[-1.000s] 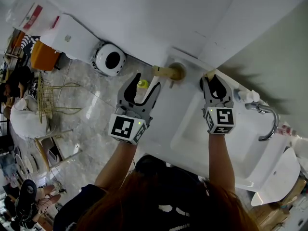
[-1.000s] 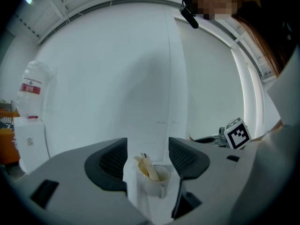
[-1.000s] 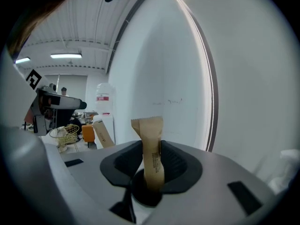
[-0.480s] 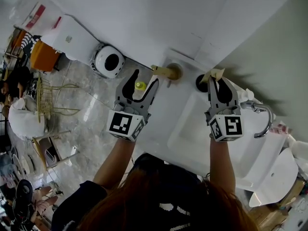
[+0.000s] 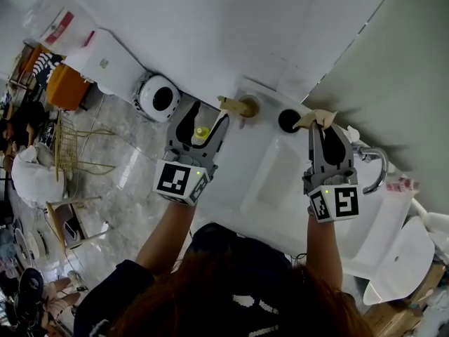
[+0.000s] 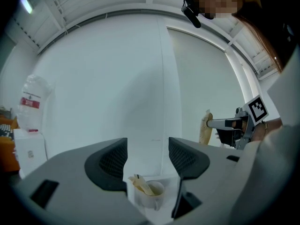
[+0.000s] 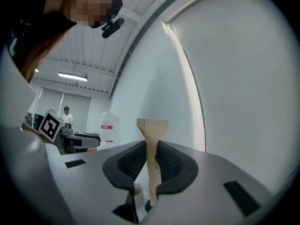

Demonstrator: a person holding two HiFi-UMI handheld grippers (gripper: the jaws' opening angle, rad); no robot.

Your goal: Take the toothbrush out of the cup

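Apparently out: toothbrush [image 7: 152,149], three o'clock of dark cup [image 5: 280,120], right gripper [image 5: 324,130] jaws closing on it; left gripper [image 5: 208,116] agape, empty.

Tan-wrapped toothbrush [image 7: 151,139], white cup [image 6: 154,192], dark grey left gripper [image 5: 210,112] bearing black-and-white square markers

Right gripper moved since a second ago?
Yes. The right gripper, jaws closing on the toothbrush, has shifted right, off the dark cup.

Washroom corner: white sink [image 5: 270,187], faucet [image 5: 380,166]
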